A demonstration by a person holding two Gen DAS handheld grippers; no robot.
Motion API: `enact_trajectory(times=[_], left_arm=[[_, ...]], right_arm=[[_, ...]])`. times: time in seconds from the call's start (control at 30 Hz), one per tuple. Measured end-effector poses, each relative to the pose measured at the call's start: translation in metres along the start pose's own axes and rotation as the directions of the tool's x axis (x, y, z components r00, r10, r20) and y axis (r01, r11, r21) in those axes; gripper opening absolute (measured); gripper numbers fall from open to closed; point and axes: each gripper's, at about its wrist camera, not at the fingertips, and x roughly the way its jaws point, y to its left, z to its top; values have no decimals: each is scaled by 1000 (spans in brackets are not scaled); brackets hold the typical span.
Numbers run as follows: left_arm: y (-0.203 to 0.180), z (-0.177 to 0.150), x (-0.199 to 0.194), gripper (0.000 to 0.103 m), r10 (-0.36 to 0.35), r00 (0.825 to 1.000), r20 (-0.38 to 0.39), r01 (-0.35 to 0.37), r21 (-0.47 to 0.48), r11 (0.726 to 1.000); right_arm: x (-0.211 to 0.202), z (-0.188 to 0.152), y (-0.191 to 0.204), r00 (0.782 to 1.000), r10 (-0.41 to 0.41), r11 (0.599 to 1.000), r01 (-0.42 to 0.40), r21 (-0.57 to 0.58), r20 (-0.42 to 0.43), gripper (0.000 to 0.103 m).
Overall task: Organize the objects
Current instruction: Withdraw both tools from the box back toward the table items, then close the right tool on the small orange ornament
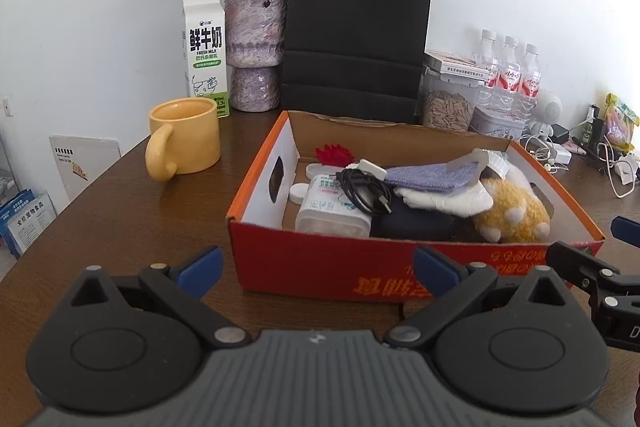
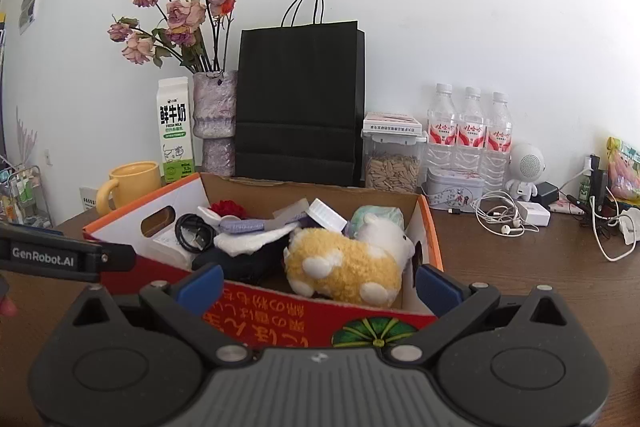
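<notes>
Left gripper [image 1: 318, 269]: jaws apart, empty, near red cardboard box [image 1: 332, 263] on brown table [image 1: 132, 227]. Right gripper [image 2: 320, 285]: jaws apart, empty, at box front wall. Box holds yellow plush toy [image 2: 344, 267], black cable [image 1: 364, 189], white bottle [image 1: 332, 207]. Only right view shows white cap [image 2: 328, 214]. Behind box: yellow mug [image 1: 188, 137], milk carton [image 1: 205, 55], black paper bag [image 1: 356, 35], water bottles [image 2: 470, 131] by white wall.

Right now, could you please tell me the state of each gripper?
Left gripper: jaws open, holding nothing, in front of the red box.
Right gripper: jaws open, holding nothing, at the box's near wall.
</notes>
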Motion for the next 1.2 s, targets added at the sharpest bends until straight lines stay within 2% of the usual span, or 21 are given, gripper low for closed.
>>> enact_trajectory(times=[0.47,0.67,0.9,1.0,1.2], left_arm=[[-11,-28,-40,103,6,999,-34,-5,33,999],[-18,-29,-43,103,1,999,-34,0,45,999],[-21,-31,-35,103,-3,999,-52,6,56,998],[-23,-32,-29,103,0,998,-66,4,59,998],[-27,-32,-18,103,8,996,-84,-2,74,997]], right_arm=[[-52,-24,2,999,24,1000,-25,-12,-28,103],[-57,-22,3,998,48,999,-48,-10,-30,103],[-43,-26,2,996,54,998,-55,-17,-67,102],[-30,-29,1,994,60,998,-63,-24,-95,99],[-2,-33,2,985,73,995,-82,-51,-157,82]])
